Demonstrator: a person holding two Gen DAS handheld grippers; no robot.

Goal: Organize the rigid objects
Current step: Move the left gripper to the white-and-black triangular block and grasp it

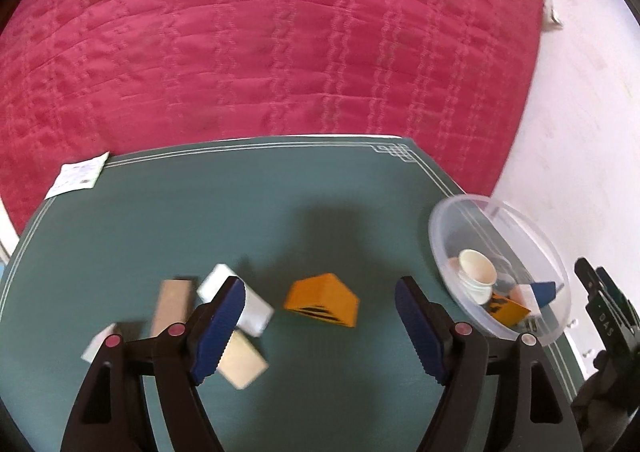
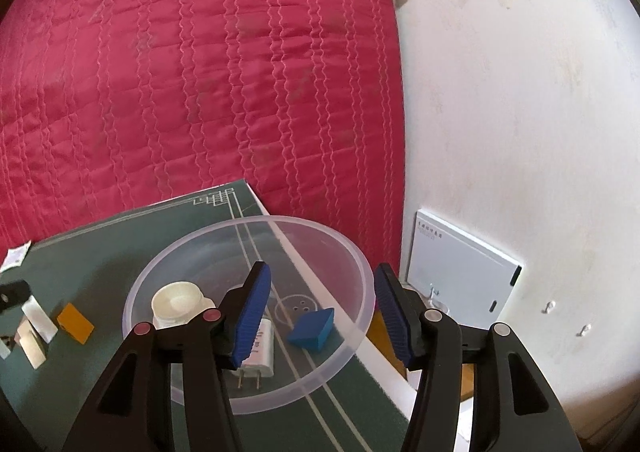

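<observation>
A clear plastic bowl (image 2: 352, 336) stands at the right edge of a green mat (image 1: 160, 211). In it lie a white cup (image 2: 176, 304), a blue block (image 2: 314, 328) and a white plug (image 2: 262, 352); the left wrist view also shows an orange block (image 1: 510, 310) in the bowl (image 1: 452, 236). My right gripper (image 2: 322, 316) is open and empty over the bowl. My left gripper (image 1: 320, 326) is open and empty above the mat, with an orange block (image 1: 322, 300) lying between its fingers. Wooden and white blocks (image 1: 244, 360) lie by its left finger.
A red quilted bedspread (image 1: 280, 31) lies beyond the mat. A white paper slip (image 1: 78, 175) sits at the mat's far left corner. A white wall with a white box (image 2: 460, 264) is to the right. The right gripper shows at the left wrist view's right edge (image 1: 608, 324).
</observation>
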